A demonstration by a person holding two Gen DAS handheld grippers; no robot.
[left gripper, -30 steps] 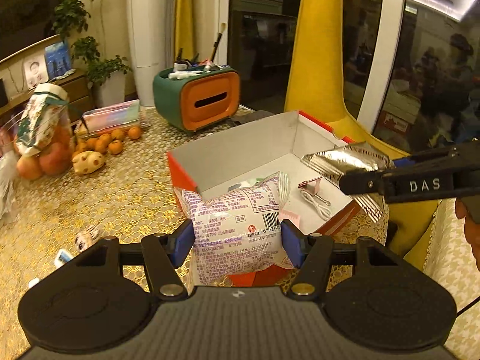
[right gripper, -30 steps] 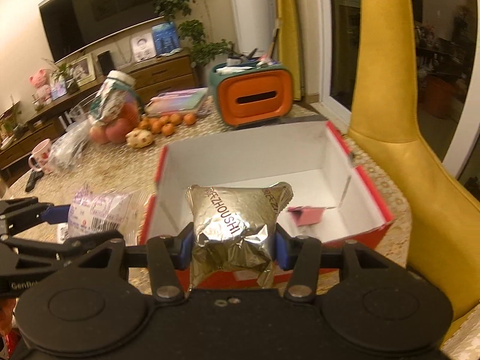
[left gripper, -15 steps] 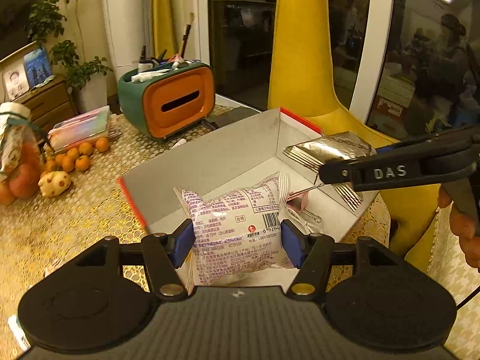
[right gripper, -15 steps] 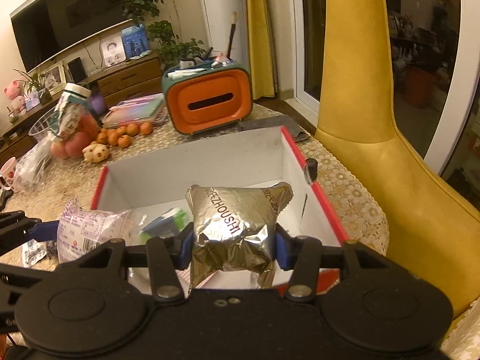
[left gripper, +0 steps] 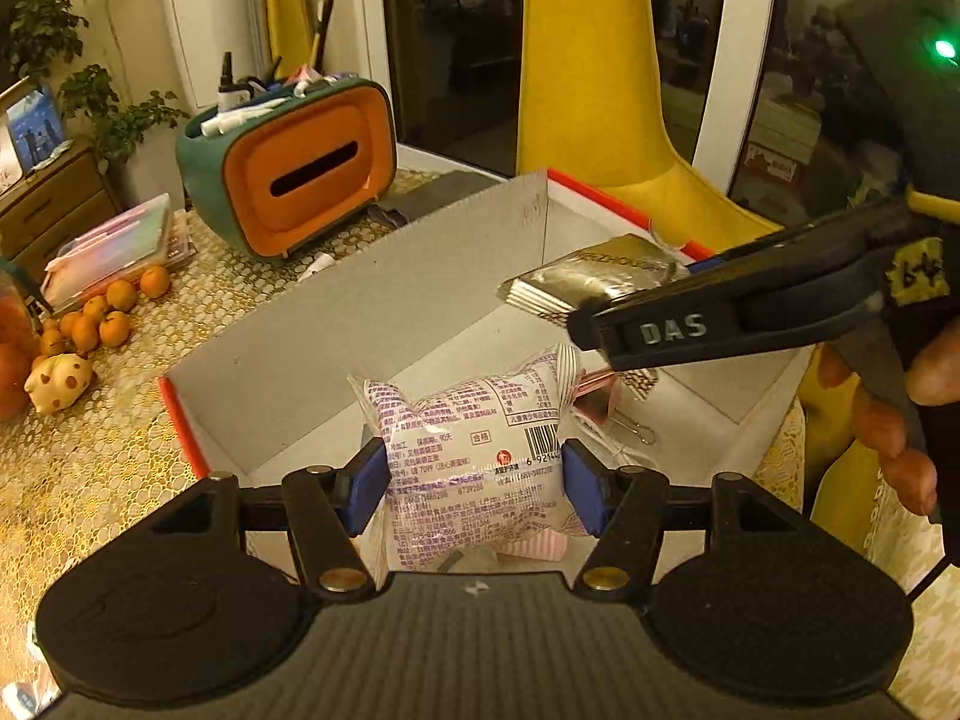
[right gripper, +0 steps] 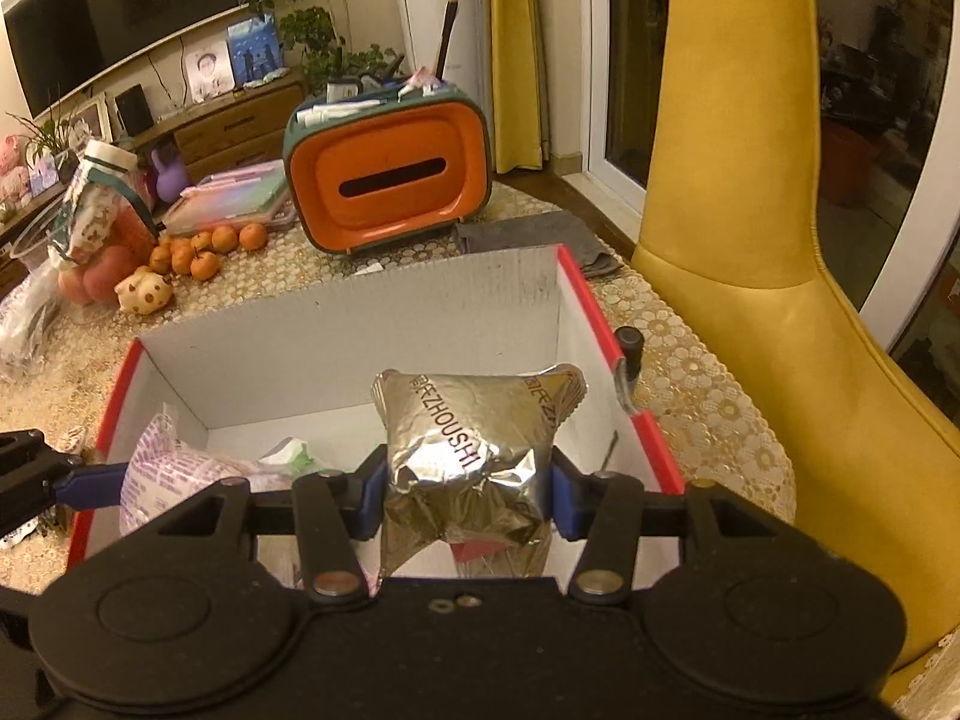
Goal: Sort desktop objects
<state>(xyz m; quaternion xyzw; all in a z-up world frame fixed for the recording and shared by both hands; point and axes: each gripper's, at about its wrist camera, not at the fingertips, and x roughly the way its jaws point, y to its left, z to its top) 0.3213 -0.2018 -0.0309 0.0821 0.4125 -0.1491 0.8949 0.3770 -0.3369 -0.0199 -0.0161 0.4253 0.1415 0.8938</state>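
Two soft, light, crinkly packets are pinched at mid-body over the red box (right gripper: 618, 360): white snack packet (left gripper: 474, 462) in the left gripper (left gripper: 474, 486), foil pouch (right gripper: 468, 438) in the right gripper (right gripper: 465, 489).

Both grippers have advanced from the near edge of the red-rimmed box (right gripper: 576, 288) to a position over its interior. The left gripper (left gripper: 474, 480) has carried the white printed packet (left gripper: 474, 450) from outside the front wall to above the box floor, at lower centre of the left view. The right gripper (right gripper: 465, 489) has carried the silver foil packet (right gripper: 474, 438) inward likewise. In the left view the right gripper's arm has grown larger, filling the right of the frame. The box's front wall has dropped out of both views.
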